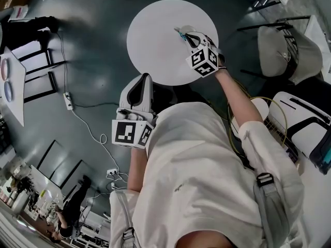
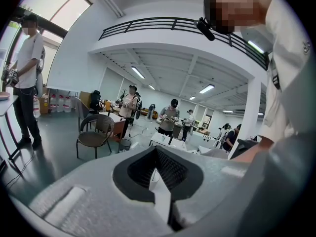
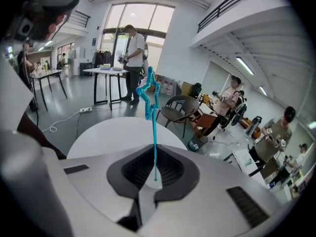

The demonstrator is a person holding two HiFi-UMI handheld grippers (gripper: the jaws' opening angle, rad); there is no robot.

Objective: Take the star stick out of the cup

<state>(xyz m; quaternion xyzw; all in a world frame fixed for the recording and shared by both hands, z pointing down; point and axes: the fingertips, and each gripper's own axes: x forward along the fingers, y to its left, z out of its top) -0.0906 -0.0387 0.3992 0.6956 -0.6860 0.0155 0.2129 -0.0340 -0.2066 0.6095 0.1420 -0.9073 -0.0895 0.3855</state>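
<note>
1. While two grippers are showing in the head view, one round white bench (image 1: 155, 30) is lying beneath them. The left gripper (image 1: 145, 81) is hovering at the bench's near edge, and the right gripper (image 1: 185, 35) is hanging over its right part.
2. One star stick (image 3: 151, 117), thin and turquoise, is rising out of the right gripper. Its star end is standing topmost in the right gripper view, and the bench top is showing behind it.
3. At the left of the head view, one white power strip (image 1: 68, 101) is lying on the grey floor with its cable trailing toward the person. At the right, one pale chair (image 1: 289, 50) is standing beside the bench.
4. In the left gripper view, one brown chair (image 2: 96, 132) is standing on the floor at the left. Several people are standing farther back, and the wearer's white shirt is filling the right side.
5. In the right gripper view, one person is standing at a long table (image 3: 106, 72) beyond the bench. One dark chair (image 3: 178, 110) is standing just right of the stick.
6. The left jaws are resting together, with nothing between them.
7. The right jaws are pressing nearly together on the stick's lower end, clamping it and holding it upright.
</note>
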